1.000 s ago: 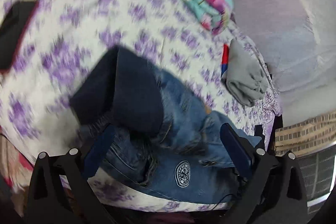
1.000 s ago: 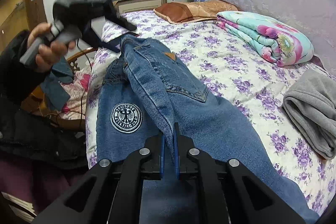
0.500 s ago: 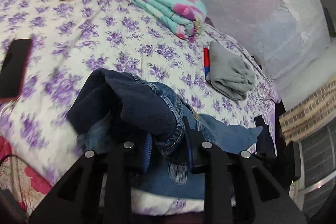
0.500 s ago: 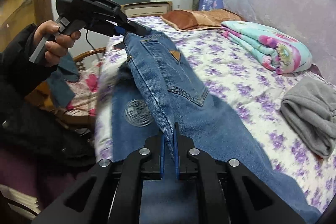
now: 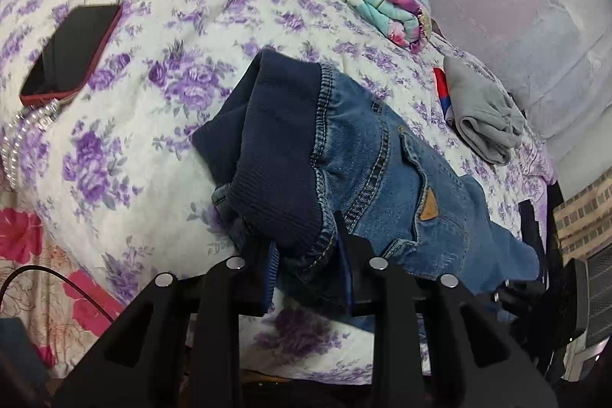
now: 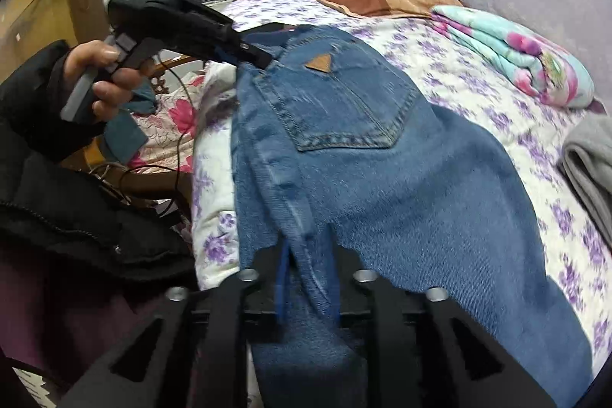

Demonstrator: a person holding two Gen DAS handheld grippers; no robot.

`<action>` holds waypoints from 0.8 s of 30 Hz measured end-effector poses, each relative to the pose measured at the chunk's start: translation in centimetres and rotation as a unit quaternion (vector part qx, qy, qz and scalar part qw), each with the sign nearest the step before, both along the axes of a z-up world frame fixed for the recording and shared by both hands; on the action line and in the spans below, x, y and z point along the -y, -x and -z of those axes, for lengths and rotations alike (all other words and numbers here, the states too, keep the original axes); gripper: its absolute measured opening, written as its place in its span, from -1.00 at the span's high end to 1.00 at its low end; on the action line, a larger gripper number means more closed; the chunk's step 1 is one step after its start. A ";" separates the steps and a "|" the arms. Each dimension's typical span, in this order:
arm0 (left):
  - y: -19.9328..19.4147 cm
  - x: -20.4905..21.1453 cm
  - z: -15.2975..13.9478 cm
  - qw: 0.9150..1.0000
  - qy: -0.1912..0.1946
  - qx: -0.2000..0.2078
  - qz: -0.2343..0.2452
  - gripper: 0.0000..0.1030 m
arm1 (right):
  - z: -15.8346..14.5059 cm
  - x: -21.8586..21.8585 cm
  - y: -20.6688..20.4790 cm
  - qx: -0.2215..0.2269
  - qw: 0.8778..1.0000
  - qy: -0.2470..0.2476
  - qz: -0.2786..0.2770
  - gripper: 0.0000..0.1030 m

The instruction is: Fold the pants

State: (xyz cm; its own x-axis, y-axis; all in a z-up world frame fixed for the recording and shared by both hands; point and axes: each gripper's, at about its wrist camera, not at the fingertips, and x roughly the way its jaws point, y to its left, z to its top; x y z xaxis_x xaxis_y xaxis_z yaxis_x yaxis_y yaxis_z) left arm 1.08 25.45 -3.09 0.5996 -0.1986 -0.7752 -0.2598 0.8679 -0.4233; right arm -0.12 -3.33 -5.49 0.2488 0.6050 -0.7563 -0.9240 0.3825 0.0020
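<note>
The pants are blue denim jeans with a dark navy ribbed waistband and a tan triangular patch above the back pocket. They are doubled lengthwise, back pocket facing up, stretched out over the bed's near edge; the waistband end is bunched and lifted off the sheet, and the leg end is raised too
</note>
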 end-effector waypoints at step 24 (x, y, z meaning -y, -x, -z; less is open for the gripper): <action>-0.7 25.3 0.9 0.937 -0.155 0.028 0.313 -0.28 | 0.3 37.4 -2.2 -0.211 0.747 -0.265 0.572 -0.42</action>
